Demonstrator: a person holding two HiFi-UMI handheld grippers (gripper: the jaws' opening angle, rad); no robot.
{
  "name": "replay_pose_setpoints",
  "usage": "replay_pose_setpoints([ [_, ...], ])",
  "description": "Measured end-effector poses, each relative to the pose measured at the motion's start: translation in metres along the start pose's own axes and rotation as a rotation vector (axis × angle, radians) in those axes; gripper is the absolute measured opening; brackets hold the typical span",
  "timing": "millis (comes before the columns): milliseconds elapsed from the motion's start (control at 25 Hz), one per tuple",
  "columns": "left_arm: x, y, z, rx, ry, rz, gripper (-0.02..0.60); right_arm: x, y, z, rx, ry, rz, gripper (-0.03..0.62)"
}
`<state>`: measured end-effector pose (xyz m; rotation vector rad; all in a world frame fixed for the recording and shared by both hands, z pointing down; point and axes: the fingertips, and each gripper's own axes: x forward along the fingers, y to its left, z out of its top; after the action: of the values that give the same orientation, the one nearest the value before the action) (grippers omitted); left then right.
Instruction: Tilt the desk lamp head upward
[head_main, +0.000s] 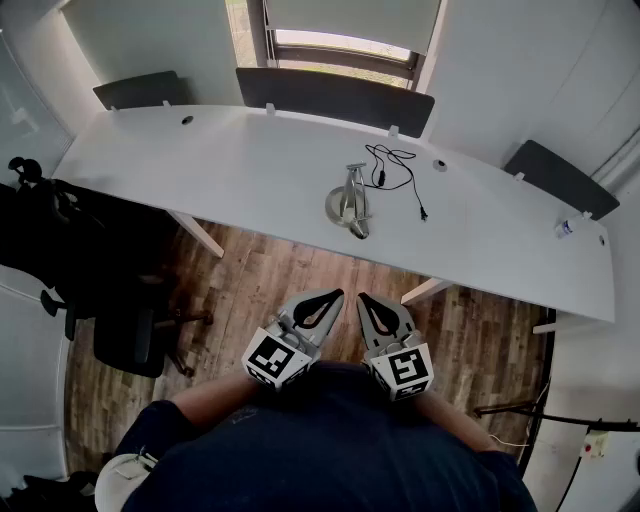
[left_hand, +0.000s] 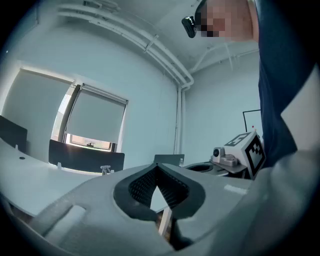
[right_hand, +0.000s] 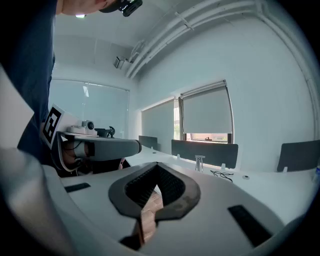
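A silver desk lamp (head_main: 349, 200) lies folded low on its round base near the front edge of the long white desk (head_main: 200, 160), with its black cord (head_main: 400, 175) trailing to the right. Both grippers are held close to the person's body, well short of the desk and apart from the lamp. My left gripper (head_main: 336, 294) is shut with nothing in it, and so is my right gripper (head_main: 363, 298). The lamp shows small and far off in the left gripper view (left_hand: 106, 170) and in the right gripper view (right_hand: 200, 162). Each gripper's jaws meet at the tips, left (left_hand: 157, 167) and right (right_hand: 156, 167).
Dark divider panels (head_main: 335, 95) stand along the desk's far edge. A black office chair (head_main: 125, 335) stands on the wooden floor at the left. A small bottle (head_main: 565, 228) rests near the desk's right end. White desk legs (head_main: 425, 291) reach the floor ahead.
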<state>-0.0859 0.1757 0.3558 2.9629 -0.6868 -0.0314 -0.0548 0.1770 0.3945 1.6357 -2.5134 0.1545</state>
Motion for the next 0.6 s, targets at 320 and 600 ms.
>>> replay_pose_setpoints([
  [320,-0.004,0.000,-0.007,0.001,0.010,-0.006,-0.006,0.000,0.008,-0.002,-0.014,0.024,0.010,0.008],
  [600,-0.013,0.009,-0.008,-0.016,-0.001,-0.009,-0.006,0.004,0.011,-0.002,0.013,0.009,-0.011,0.008],
])
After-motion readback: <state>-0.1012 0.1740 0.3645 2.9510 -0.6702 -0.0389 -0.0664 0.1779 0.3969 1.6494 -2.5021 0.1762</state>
